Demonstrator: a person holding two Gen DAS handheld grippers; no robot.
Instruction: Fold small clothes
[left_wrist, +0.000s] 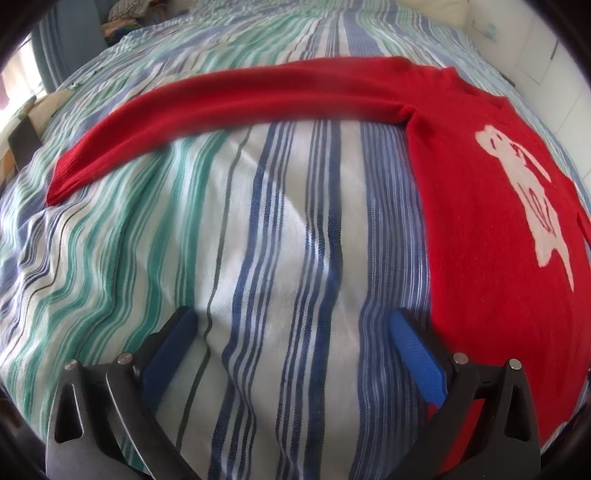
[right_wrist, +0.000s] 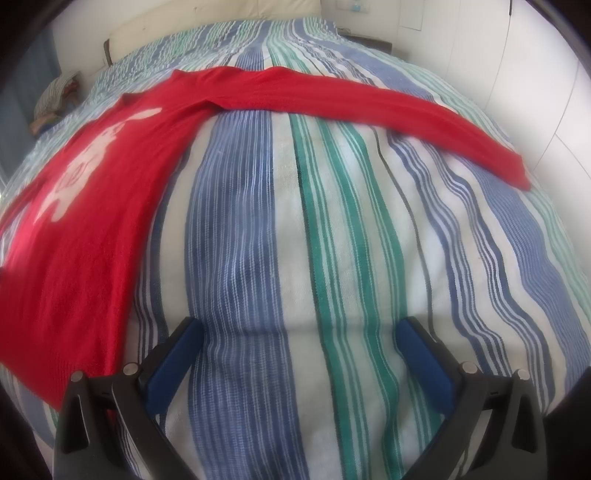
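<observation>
**Sweater spread flat, both tongs empty**

The red sweater (left_wrist: 491, 229) lies flat on the striped bedspread (left_wrist: 258, 240), body at 3 o'clock in the left view, 1 sleeve (left_wrist: 221, 107) stretched toward 10. The left gripper (left_wrist: 291, 332) and right gripper (right_wrist: 301, 341) are both spread wide, gripping nothing. Risk: pinching bedspread along with knit, so the fold drags and bunches.

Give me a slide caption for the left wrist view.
Open left gripper hovers over striped bedspread beside spread red sweater.
</observation>
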